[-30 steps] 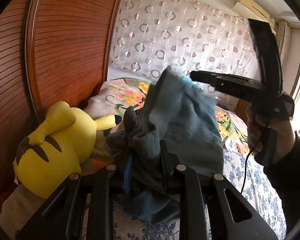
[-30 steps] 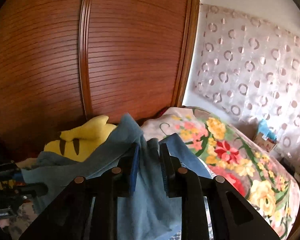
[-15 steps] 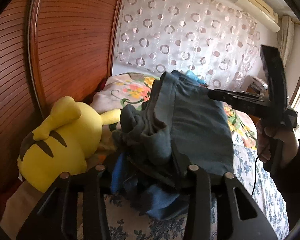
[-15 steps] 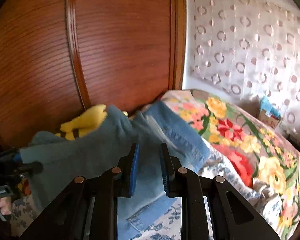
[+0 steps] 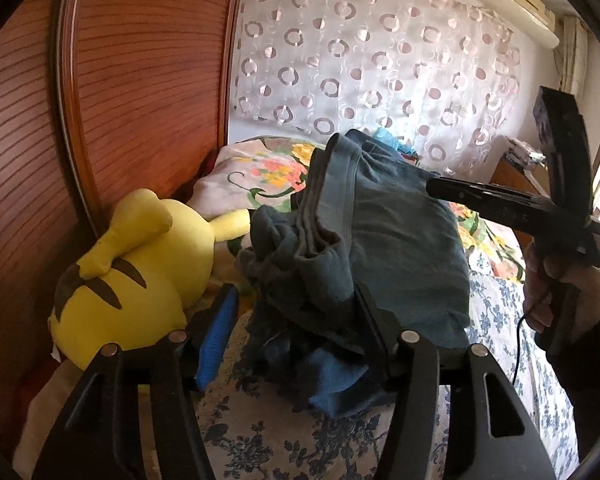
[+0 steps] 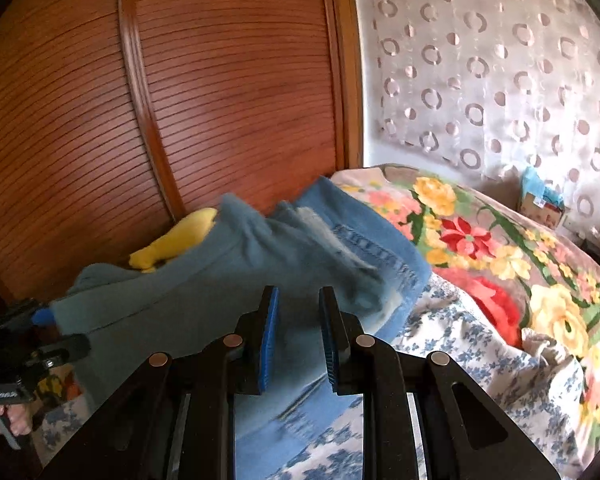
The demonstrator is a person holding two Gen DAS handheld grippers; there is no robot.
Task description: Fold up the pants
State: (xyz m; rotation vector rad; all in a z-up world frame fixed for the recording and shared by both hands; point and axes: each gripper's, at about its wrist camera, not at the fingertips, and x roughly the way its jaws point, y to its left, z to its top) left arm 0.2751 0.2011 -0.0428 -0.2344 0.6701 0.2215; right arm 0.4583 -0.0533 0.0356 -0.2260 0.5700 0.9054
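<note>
The grey-blue pants (image 5: 380, 240) lie folded in a heap on the bed, on top of blue jeans (image 6: 364, 232). In the left wrist view my left gripper (image 5: 296, 320) is open, its fingers spread to either side of the bunched near end of the pants. The right gripper (image 5: 436, 190) shows there at the far right, over the pants. In the right wrist view my right gripper (image 6: 298, 340) is open, nothing between its blue pads, just above the pants (image 6: 204, 296). The left gripper (image 6: 40, 344) shows at the left edge.
A yellow plush toy (image 5: 140, 280) lies left of the pants against the wooden headboard (image 5: 100, 100). A floral blanket (image 6: 500, 248) is piled to the right on the blue-flowered sheet (image 5: 284, 440). A patterned curtain (image 5: 380, 60) hangs behind.
Both grippers have opened and let go of the pants. The pants dropped from being held up onto the bed. The right gripper has pulled back to the right.
</note>
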